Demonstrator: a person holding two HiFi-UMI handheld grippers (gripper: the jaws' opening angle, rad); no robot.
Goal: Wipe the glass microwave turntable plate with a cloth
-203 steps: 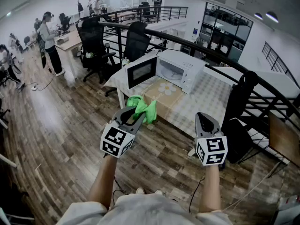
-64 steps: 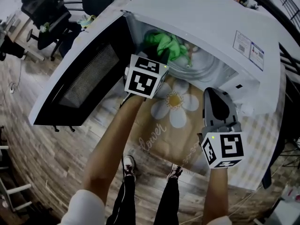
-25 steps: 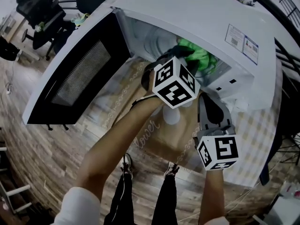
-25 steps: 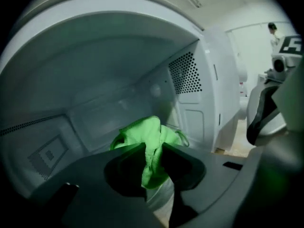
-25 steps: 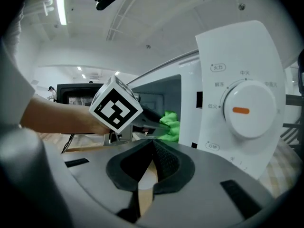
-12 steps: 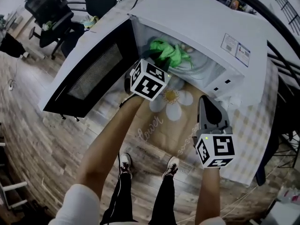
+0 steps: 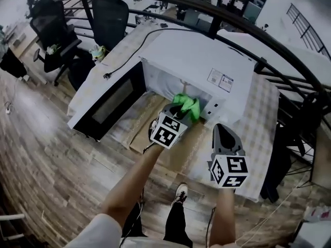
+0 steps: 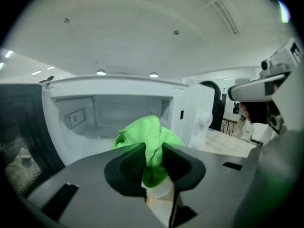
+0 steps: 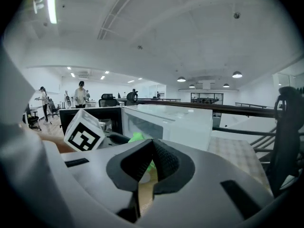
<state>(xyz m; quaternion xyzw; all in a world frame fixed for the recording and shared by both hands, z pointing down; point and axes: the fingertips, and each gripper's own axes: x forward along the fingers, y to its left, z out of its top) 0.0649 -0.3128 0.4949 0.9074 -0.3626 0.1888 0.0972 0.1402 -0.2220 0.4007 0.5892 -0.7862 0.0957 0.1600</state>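
Cloth (image 7: 187,106) sits pinched in the left gripper (image 8: 153,151) at the microwave (image 7: 196,61) mouth; the right gripper (image 9: 152,144), at its 4 o'clock, is closed and empty. Plate inside cannot be made out. So thin a pinch may let the cloth slip mid-wipe

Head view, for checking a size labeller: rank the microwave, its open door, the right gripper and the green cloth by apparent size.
1. microwave
2. open door
3. right gripper, though nearness to the camera enlarges it
4. green cloth, partly hidden by the left gripper

Black office chairs (image 7: 109,13); curved railing (image 7: 214,14); wooden floor (image 7: 41,154)
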